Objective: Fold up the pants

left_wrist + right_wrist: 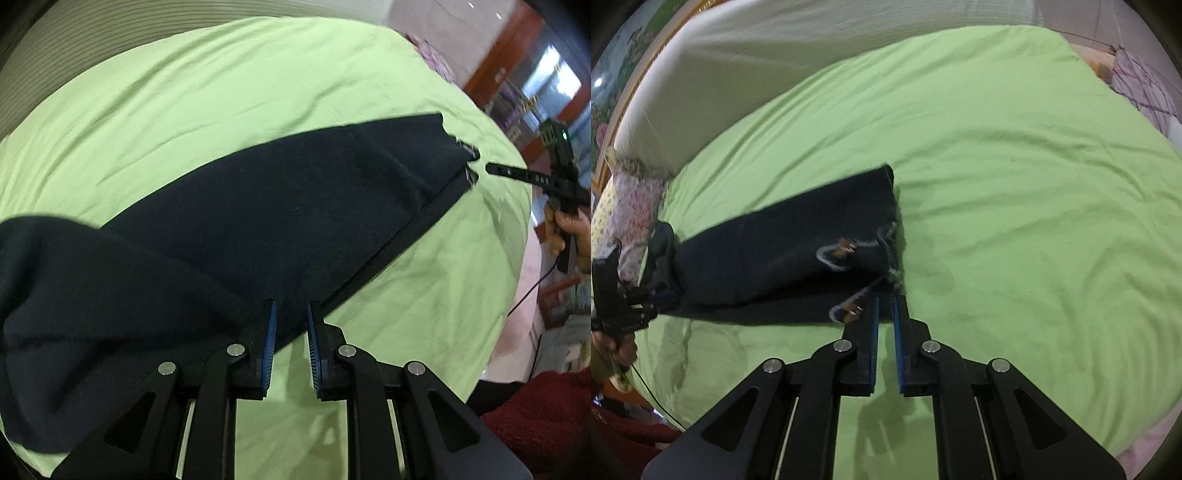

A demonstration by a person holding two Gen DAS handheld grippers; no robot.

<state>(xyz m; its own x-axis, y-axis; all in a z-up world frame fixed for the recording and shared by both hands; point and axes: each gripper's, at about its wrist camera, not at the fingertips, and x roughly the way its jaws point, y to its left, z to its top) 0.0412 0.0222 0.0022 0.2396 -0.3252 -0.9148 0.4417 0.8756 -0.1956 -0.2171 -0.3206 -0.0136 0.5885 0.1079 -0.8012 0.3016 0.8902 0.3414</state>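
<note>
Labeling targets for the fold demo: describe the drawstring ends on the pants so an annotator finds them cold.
Start from the light green bedsheet that fills the view; the only garment on it is the dark navy pants. Go to their waist edge, nearest the right gripper. There lie the pale grey drawstring cords with brown tips, the only light-coloured detail on the dark cloth.

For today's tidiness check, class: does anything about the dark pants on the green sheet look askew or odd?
Yes. The dark navy fabric pants lie folded with the upper layer skewed, leaving a strip of lower layer exposed near the right claw. Their pale drawstring cords sprawl loose across the fabric.
</note>
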